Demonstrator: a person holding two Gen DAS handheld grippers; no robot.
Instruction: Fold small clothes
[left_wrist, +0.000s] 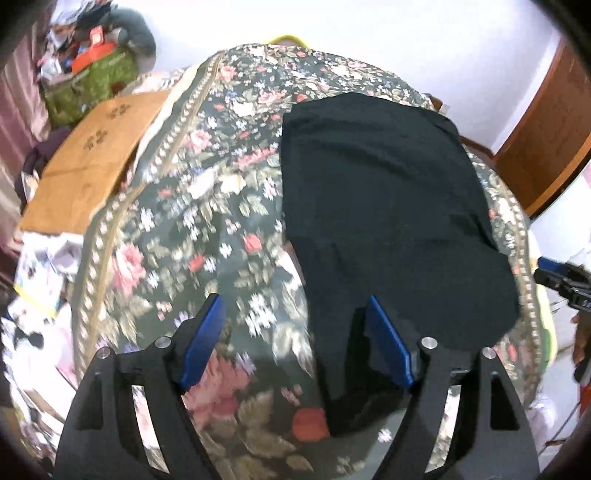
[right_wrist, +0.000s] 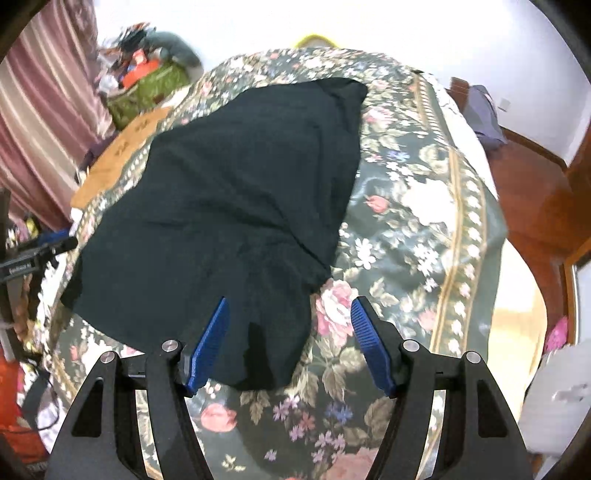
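Note:
A black garment (left_wrist: 388, 206) lies spread on a floral bedspread (left_wrist: 207, 206). In the left wrist view it fills the right half, with a narrow end reaching down toward me. My left gripper (left_wrist: 295, 314) is open above the bedspread, its right blue pad (left_wrist: 391, 343) over the garment's near end. In the right wrist view the garment (right_wrist: 236, 192) lies centre-left on the bedspread (right_wrist: 413, 229). My right gripper (right_wrist: 290, 317) is open and empty, hovering over the garment's near tip. The right gripper shows at the right edge of the left wrist view (left_wrist: 561, 280), the left gripper at the left edge of the right wrist view (right_wrist: 40, 251).
A cardboard box (left_wrist: 92, 166) sits left of the bed, with a green bag of clutter (left_wrist: 92, 81) behind it. Papers (left_wrist: 40, 280) lie at the left. A striped curtain (right_wrist: 48, 110) hangs at left. Brown wooden furniture (right_wrist: 535, 192) stands at right.

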